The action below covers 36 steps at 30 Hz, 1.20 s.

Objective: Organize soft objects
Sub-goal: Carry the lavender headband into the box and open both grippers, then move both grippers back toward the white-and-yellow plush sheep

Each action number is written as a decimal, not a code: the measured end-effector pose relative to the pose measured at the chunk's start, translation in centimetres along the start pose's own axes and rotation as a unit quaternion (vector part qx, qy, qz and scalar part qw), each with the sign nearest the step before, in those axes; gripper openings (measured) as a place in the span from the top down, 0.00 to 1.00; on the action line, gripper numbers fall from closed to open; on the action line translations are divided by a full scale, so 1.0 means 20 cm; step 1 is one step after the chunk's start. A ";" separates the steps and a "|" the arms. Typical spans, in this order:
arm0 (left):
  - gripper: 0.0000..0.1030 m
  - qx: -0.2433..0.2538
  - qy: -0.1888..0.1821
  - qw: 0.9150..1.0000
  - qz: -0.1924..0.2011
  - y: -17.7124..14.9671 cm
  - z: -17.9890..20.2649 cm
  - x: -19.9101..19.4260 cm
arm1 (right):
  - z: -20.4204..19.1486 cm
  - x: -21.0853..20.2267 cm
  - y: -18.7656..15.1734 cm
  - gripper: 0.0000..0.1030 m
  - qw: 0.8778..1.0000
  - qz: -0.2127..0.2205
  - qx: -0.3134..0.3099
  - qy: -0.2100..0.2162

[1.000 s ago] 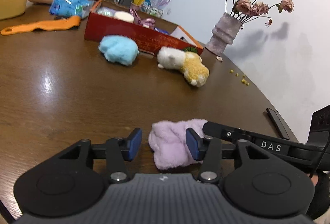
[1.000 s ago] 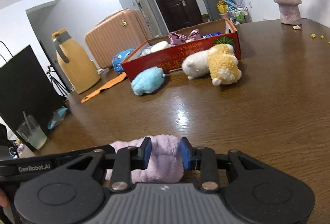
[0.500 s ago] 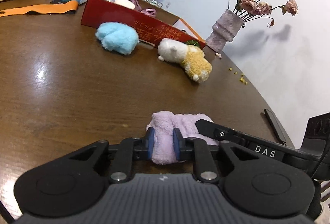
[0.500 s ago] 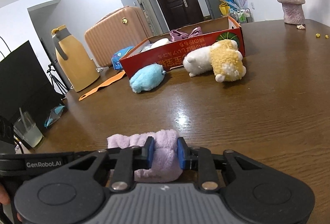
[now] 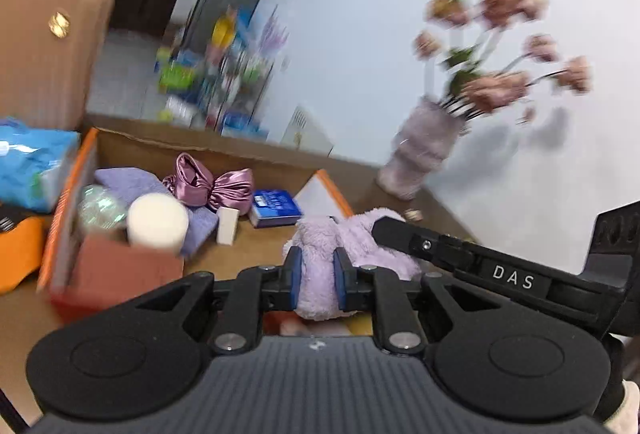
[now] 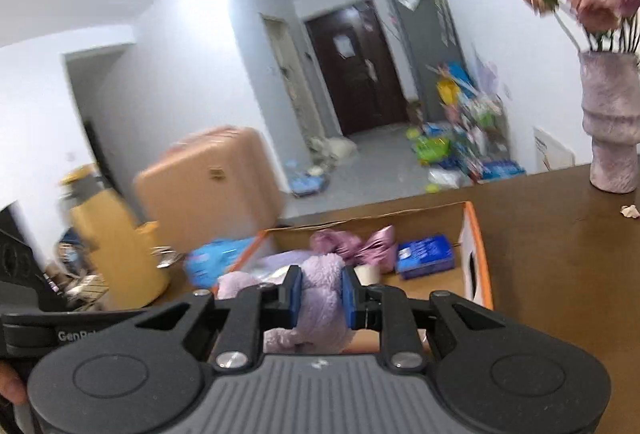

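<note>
Both grippers hold one fluffy lilac cloth (image 5: pixel 360 234) in the air above the open cardboard box (image 5: pixel 168 150). My left gripper (image 5: pixel 316 280) is shut on its left end. My right gripper (image 6: pixel 320 292) is shut on the lilac cloth (image 6: pixel 320 298) at its other end, and the right gripper's black finger lies across the cloth in the left wrist view. The cardboard box (image 6: pixel 474 246) holds a satin pink bow (image 5: pixel 212 184), a folded purple towel (image 5: pixel 132 182), a white round piece (image 5: pixel 157 220) and a blue packet (image 5: pixel 276 208). The blue and the yellow-white plush toys are out of view.
A vase of dried roses (image 5: pixel 424 154) stands on the brown table to the right of the box; the vase (image 6: pixel 610 130) also shows in the right wrist view. A pink suitcase (image 6: pixel 208 186), a yellow jug (image 6: pixel 112 242) and a blue wipes pack (image 5: pixel 36 162) lie left of the box.
Both grippers closed on the lilac cloth where it lay on the table, then lifted it and carried it forward to above the box. The plush toys have dropped out of view.
</note>
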<state>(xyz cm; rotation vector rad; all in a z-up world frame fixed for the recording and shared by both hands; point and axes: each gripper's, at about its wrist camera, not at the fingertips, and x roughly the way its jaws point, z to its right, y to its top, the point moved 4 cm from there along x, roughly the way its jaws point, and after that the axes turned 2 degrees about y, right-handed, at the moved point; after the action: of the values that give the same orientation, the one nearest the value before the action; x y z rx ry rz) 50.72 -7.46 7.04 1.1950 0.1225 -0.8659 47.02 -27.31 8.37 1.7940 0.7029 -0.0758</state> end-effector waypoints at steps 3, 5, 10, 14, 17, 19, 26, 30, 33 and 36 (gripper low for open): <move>0.84 -0.015 0.019 0.999 -0.047 0.14 -0.06 0.33 | 0.15 0.28 0.10 0.80 0.999 -0.034 0.006 -0.039; 0.84 -0.014 0.026 0.997 -0.074 0.17 -0.09 0.52 | 0.23 0.44 0.12 0.80 0.996 -0.054 -0.004 -0.074; 0.84 -0.034 0.060 0.989 -0.131 0.14 -0.17 0.88 | 0.36 0.72 0.08 0.80 0.983 -0.110 -0.045 -0.139; 0.79 -0.045 0.073 0.988 -0.126 0.14 -0.19 0.90 | 0.38 0.84 0.04 0.81 0.975 -0.133 -0.079 -0.162; 0.75 -0.036 0.088 0.989 -0.117 0.15 -0.21 0.86 | 0.37 0.84 0.03 0.79 0.971 -0.142 -0.093 -0.167; 0.68 -0.035 0.087 0.990 -0.107 0.17 -0.21 0.81 | 0.35 0.83 0.04 0.72 0.970 -0.142 -0.099 -0.168; 0.54 0.022 0.083 0.995 -0.055 0.25 -0.07 0.43 | 0.25 0.53 0.22 0.62 0.979 -0.092 -0.098 -0.153; 0.36 0.065 0.087 0.994 -0.011 0.22 0.01 0.05 | 0.13 0.21 0.28 0.54 0.980 -0.059 -0.125 -0.145; 0.29 0.101 0.103 0.989 0.019 0.11 0.02 -0.28 | 0.08 -0.07 0.26 0.54 0.981 -0.043 -0.139 -0.131; 0.28 0.100 0.128 0.986 0.040 0.03 0.03 -0.49 | 0.04 -0.31 0.20 0.53 0.981 -0.030 -0.146 -0.124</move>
<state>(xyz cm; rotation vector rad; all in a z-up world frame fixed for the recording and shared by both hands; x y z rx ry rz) 44.29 -2.87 12.79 1.4875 0.1994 -0.6625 44.15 -31.38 13.99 1.4519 0.5576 -0.2208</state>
